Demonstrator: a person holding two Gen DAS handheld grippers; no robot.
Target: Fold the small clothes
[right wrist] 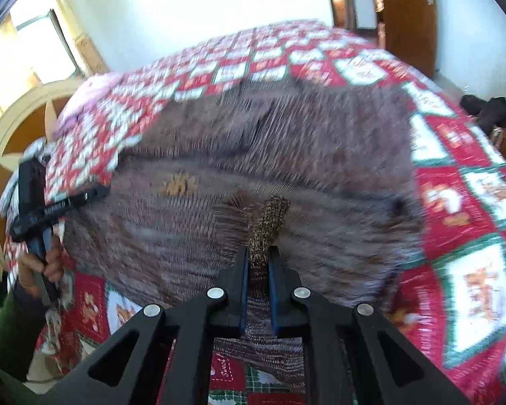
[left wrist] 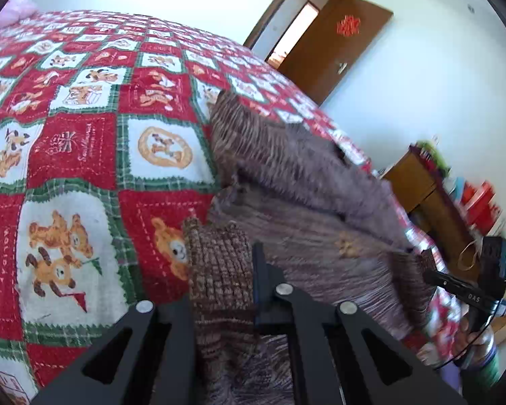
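A brown knitted sweater lies spread over the red patchwork quilt, partly lifted and rumpled. My left gripper is shut on the sweater's ribbed hem edge. My right gripper is shut on another ribbed corner of the same sweater, which fills the middle of the right wrist view. The right gripper also shows at the right edge of the left wrist view, pinching the far corner. The left gripper shows at the left of the right wrist view.
The quilt covers a bed with a cream headboard and a pink pillow. A wooden door stands open beyond the bed. A wooden side table with clutter stands to the right. Dark items lie on the floor.
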